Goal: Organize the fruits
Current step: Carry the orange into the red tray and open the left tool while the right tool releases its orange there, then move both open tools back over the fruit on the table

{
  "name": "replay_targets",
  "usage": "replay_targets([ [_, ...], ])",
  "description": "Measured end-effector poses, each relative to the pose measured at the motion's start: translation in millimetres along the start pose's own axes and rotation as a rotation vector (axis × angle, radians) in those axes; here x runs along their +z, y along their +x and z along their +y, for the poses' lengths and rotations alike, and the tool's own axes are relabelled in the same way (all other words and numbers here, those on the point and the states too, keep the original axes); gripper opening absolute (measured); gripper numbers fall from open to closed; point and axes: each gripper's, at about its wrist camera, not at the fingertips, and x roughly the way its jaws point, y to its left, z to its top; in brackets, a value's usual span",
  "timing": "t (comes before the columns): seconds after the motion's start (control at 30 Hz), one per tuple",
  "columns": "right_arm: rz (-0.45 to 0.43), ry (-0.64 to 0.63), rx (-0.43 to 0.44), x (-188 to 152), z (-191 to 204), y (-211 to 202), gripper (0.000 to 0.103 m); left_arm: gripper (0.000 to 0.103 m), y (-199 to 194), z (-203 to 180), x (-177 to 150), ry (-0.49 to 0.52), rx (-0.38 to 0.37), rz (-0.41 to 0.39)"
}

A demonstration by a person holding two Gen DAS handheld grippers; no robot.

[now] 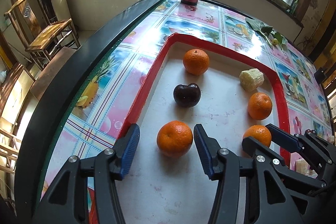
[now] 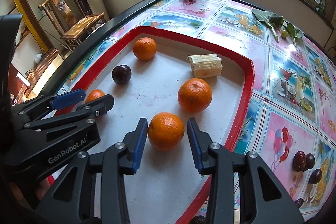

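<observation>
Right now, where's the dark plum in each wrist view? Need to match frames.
Left wrist: dark plum sits centre frame, in the red-rimmed tray, ahead of the left gripper.
Right wrist: dark plum sits left of centre, near the tray's left rim.
Shared landmark: the sugarcane chunk at the tray's far right.

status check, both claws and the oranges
Left claw open, straddling near-left orange. Right claw open around near-right orange. Neither gripped. Nothing blocking.
</observation>
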Motion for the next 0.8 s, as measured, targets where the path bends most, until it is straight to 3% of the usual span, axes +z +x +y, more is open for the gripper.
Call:
replay_targets([
  [0.17,-0.024,0.038,-0.004,-2,-9,-14,0.054,0.063,-11,-6,-5,0.013,0.021,-0.033],
  [0.5,-0.058,0.103,0.018,-18,-29,-46,0.057,0.067,-37,-21,-18,0.053,0.043,-0.087],
  [0.8,-0.060,0.126,0.051,-60,-50,-80,0.058,0.067,-58,-41,-39,0.063,0.027,-0.107],
])
